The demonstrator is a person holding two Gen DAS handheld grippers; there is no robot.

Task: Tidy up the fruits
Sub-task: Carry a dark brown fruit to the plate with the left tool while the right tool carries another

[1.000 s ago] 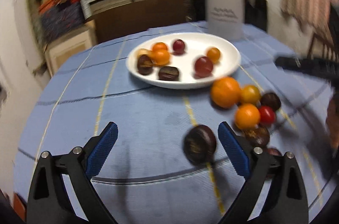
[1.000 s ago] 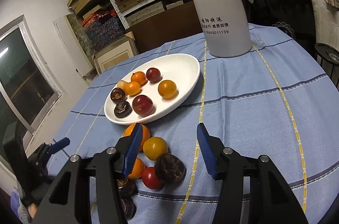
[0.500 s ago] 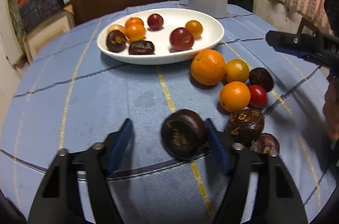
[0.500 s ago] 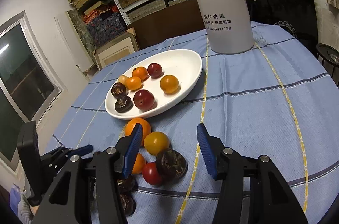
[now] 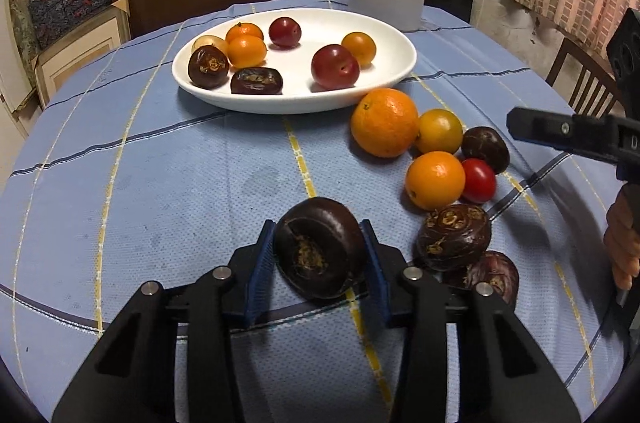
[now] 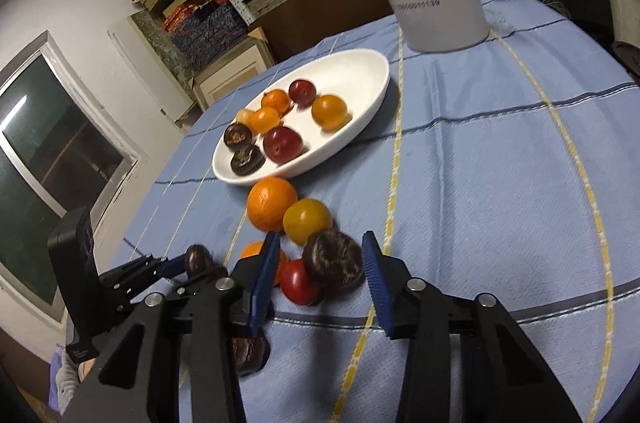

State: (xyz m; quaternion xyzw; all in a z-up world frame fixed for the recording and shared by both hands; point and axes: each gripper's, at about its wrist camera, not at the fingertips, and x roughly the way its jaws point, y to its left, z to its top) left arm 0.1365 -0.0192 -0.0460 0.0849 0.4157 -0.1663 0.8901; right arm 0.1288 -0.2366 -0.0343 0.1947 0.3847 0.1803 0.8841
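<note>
While the left tongs [image 5: 320, 255] are closing with both blue pads against a dark water chestnut [image 5: 320, 247] on the counter [image 5: 160, 183], near the white plate [image 5: 392, 71], the right tongs [image 6: 318, 277] are closing too, unclenched, straddling another chestnut [image 6: 334, 259] beside a red tomato [image 6: 298, 281].

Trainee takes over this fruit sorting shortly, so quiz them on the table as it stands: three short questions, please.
1. Pick one: what sits between the pads of the left hand-held gripper? A red tomato; B dark brown fruit; C banana.
2. True or false: the white plate is empty.
3. Name the biggest loose fruit on the blue cloth, nearest the plate.
Key: 1 B, jaws closing on it. 2 False, it holds several fruits. 3 The orange.
</note>
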